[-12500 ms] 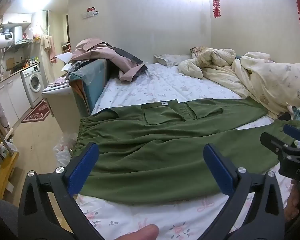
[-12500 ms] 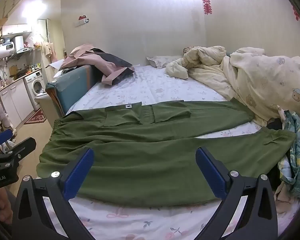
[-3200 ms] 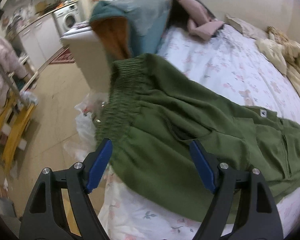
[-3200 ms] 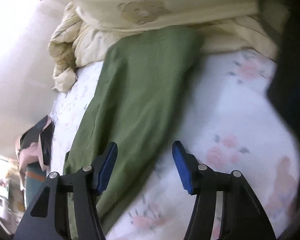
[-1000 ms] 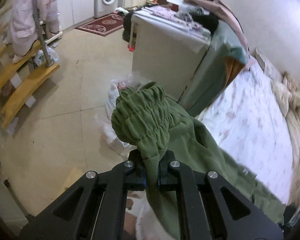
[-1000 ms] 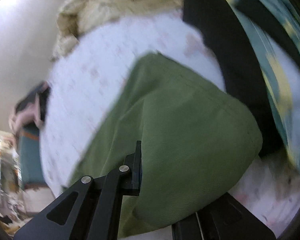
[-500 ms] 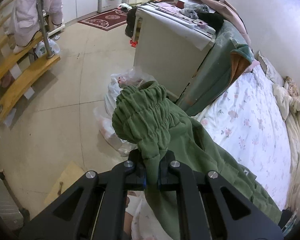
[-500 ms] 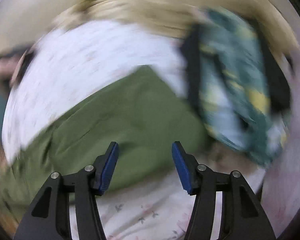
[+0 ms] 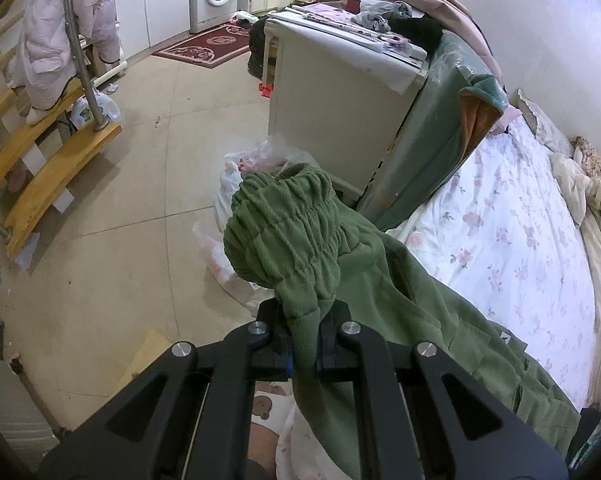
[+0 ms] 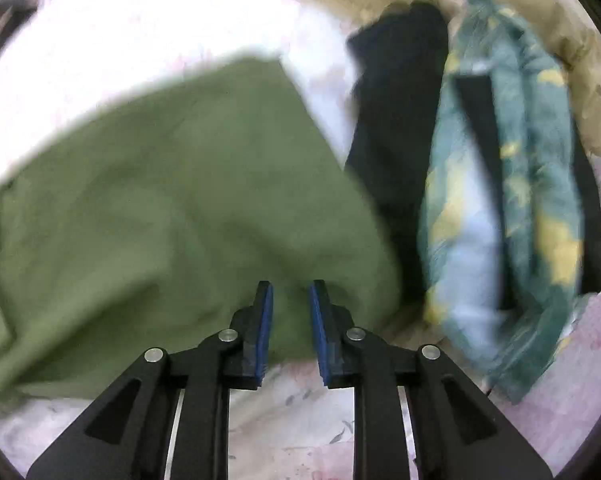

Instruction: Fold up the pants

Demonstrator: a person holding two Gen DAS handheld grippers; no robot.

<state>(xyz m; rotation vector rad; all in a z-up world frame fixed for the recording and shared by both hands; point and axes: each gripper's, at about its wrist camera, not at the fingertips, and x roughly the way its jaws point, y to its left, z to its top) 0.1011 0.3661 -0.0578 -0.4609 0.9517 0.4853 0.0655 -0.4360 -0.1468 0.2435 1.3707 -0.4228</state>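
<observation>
while the left gripper (image 9: 304, 350) clamps tight on the green pants (image 9: 288, 240) at the bunched waistband, lifted off the bed (image 9: 500, 240), the right gripper (image 10: 291, 308) has just been closing; jaws narrowly apart over a pant leg end, pads not clearly gripping.

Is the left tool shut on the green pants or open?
Shut: the left tool pinches the bunched waistband of the green pants between its pads.

2 downward wrist views, pants (image 9: 380, 280) shared
</observation>
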